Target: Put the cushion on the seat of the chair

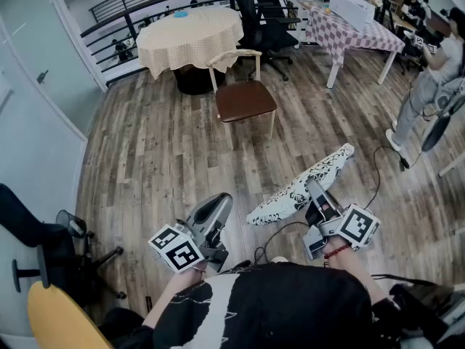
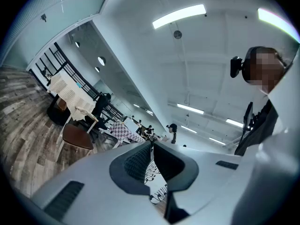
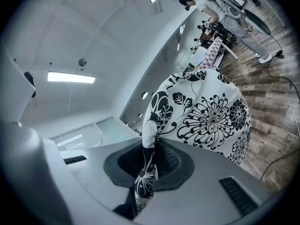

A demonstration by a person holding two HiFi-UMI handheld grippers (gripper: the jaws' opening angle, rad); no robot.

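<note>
Fingers of right gripper (image 3: 149,148): closed on one edge of the cushion (image 3: 211,116), pinching its fabric, so it hangs free over the floor (image 1: 145,158) for carrying.
Fingers of left gripper (image 2: 151,146): tips together, nothing pinched; it waits at 9 o'clock of the cushion, not touching.
Cushion count: one, flowered, in the air near the person, not yet on the seat.
Chair (image 1: 245,100): one, seat bare, at 12 o'clock, well apart.
Benches: two, round bench (image 1: 189,35) at 11 o'clock, checked bench (image 1: 352,31) at 1 o'clock, behind the chair.
</note>
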